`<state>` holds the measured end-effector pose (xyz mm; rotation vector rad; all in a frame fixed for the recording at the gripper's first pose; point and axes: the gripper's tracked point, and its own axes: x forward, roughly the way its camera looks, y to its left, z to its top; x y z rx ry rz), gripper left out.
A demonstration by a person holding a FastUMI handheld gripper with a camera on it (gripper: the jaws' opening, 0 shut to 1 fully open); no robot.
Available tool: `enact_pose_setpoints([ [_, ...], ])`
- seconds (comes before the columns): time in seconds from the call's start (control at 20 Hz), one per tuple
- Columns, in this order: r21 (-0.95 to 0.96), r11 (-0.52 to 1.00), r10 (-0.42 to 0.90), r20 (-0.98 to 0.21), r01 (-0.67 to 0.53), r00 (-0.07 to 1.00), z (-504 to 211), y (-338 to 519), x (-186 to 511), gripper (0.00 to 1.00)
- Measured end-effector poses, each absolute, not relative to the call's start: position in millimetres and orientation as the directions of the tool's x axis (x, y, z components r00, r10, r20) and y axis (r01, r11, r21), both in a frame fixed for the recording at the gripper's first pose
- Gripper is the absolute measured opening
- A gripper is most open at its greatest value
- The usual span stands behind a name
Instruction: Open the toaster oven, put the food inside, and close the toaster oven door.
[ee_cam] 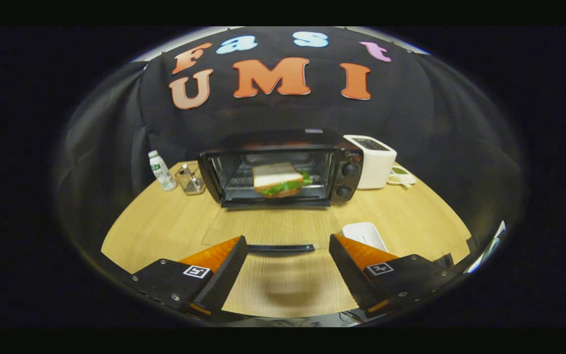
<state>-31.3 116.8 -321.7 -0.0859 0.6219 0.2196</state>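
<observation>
The black toaster oven (344, 162) stands at the back of the wooden table with its glass door (273, 226) folded down flat toward me. Inside, on the rack, lies a sandwich (280, 179) with white bread and green lettuce. The door's black handle (281, 248) runs across just ahead of my fingertips, in the gap between them. My gripper (288, 248) is open, with nothing between its orange-and-black fingers (224, 265), and it hangs above the table in front of the oven.
A white toaster (374, 162) stands right of the oven, with a small dish (401, 176) beside it. Left of the oven are a white bottle (161, 170) and a wire holder (190, 181). A white tray (364, 235) lies by my right finger.
</observation>
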Motion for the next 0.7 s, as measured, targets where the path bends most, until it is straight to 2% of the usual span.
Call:
enact_pose_setpoints([
  [0.3, -0.025, 0.964, 0.167, -0.716, -0.264, 0.677, -394, 129, -51, 0.99],
  [0.7, -0.035, 0.943, 0.195, -0.746, -0.331, 0.636, -423, 160, -27, 1.00],
])
